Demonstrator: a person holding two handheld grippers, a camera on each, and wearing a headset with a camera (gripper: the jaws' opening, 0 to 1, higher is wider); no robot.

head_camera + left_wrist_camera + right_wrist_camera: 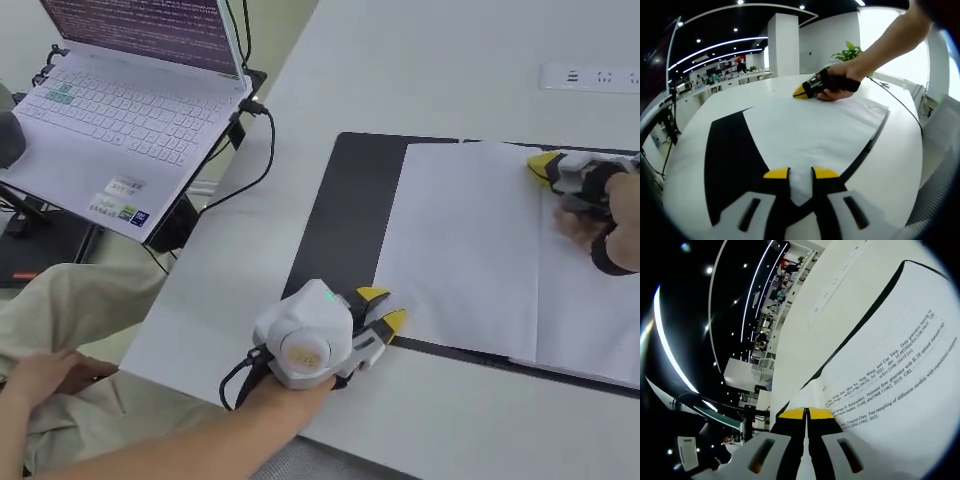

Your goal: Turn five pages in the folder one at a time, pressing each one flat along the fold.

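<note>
The black folder (340, 215) lies open on the white bench (420, 70), with a white page (460, 240) spread across it. The left claw (385, 308) sits at the page's near corner, its yellow tips parted and the corner of the paper showing between them. The right claw (545, 167) is clenched, tips together, at the far end of the crease beside lines of print. A laptop (130, 100) stands off to the left of the bench.

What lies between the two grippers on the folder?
A bare stretch of white page; the left gripper is at its near edge, the right gripper at the far side, in the head view.
</note>
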